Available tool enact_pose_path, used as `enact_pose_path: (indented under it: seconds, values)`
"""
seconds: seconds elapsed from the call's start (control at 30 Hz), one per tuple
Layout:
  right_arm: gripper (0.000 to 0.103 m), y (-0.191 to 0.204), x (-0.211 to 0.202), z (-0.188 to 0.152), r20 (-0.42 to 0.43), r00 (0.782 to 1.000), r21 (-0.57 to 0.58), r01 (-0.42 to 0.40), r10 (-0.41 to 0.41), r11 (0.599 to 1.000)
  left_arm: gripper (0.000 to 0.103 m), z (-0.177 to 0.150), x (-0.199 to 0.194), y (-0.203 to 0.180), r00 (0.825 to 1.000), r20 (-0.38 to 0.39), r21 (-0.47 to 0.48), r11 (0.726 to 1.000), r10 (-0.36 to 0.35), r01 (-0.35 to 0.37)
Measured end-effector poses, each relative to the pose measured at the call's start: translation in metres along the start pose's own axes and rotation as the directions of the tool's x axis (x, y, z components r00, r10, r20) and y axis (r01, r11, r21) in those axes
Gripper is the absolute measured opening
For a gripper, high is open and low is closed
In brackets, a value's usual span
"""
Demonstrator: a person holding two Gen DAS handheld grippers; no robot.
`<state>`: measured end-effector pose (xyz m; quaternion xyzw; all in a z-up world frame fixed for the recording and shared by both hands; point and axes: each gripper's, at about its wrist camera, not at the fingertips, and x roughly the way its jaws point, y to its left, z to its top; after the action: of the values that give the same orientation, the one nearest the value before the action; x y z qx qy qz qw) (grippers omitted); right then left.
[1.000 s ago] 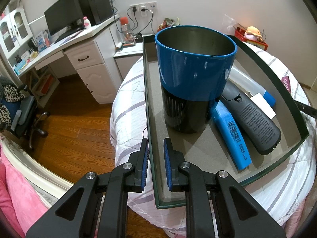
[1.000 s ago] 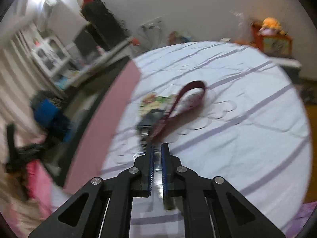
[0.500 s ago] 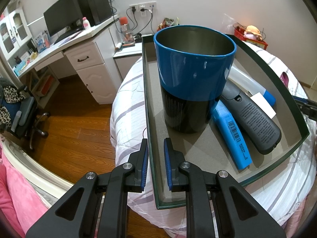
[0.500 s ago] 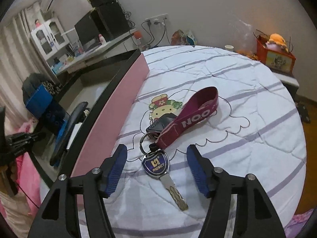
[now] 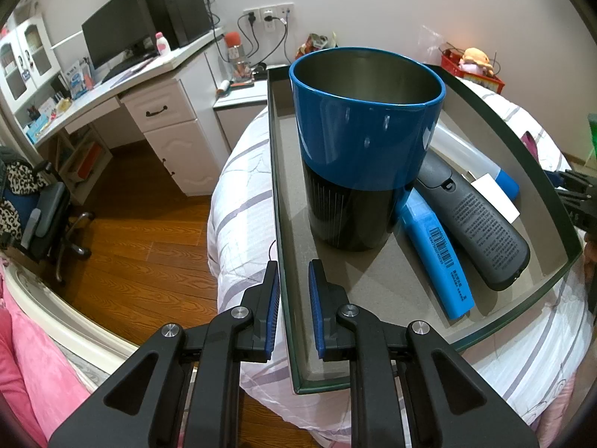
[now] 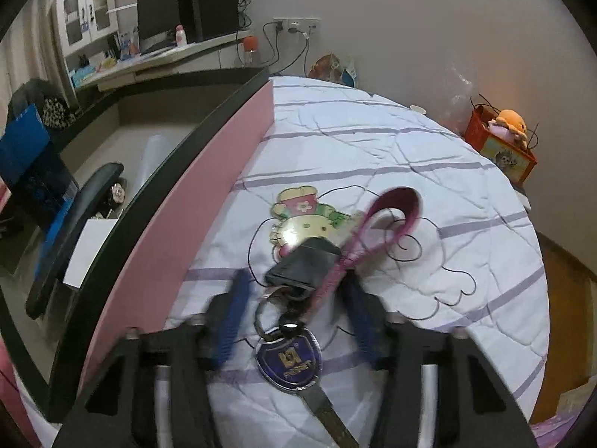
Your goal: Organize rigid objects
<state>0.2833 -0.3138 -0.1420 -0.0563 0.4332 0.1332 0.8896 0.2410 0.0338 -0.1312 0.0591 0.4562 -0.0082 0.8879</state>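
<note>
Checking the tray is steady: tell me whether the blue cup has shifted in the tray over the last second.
No. The blue cup stands at the same spot against the tray wall and the blue bar beside it.

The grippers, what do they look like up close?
Both match. The left gripper has black plastic arms with triangular cutouts, silver round screws and blue ribbed pads on its fingers. The right gripper looks the same but blurry. No cables, sleeves or markings show.

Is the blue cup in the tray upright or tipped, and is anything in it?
Upright: the blue cup stands on its base on the tray floor, mouth up. The visible inner wall is bare metal; its bottom is out of sight, so contents cannot be told.
</note>
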Motion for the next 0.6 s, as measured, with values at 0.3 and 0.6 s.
enact_pose_path:
  seconds: [0.3, 0.6]
  values:
    - [0.031, -0.002, -0.015, -0.004, 0.056, 0.998, 0.022, -0.031, 0.03, 0.999, 0.014, 0.0, 0.0, 0.0, 1.0, -0.002, 0.001, 1.0, 0.001, -0.001]
    - [0.031, 0.012, -0.037, 0.003, 0.117, 0.993, 0.007, 0.006, -0.007, 1.0, 0.014, 0.0, 0.0, 0.0, 1.0, -0.001, 0.001, 1.0, 0.001, -0.001]
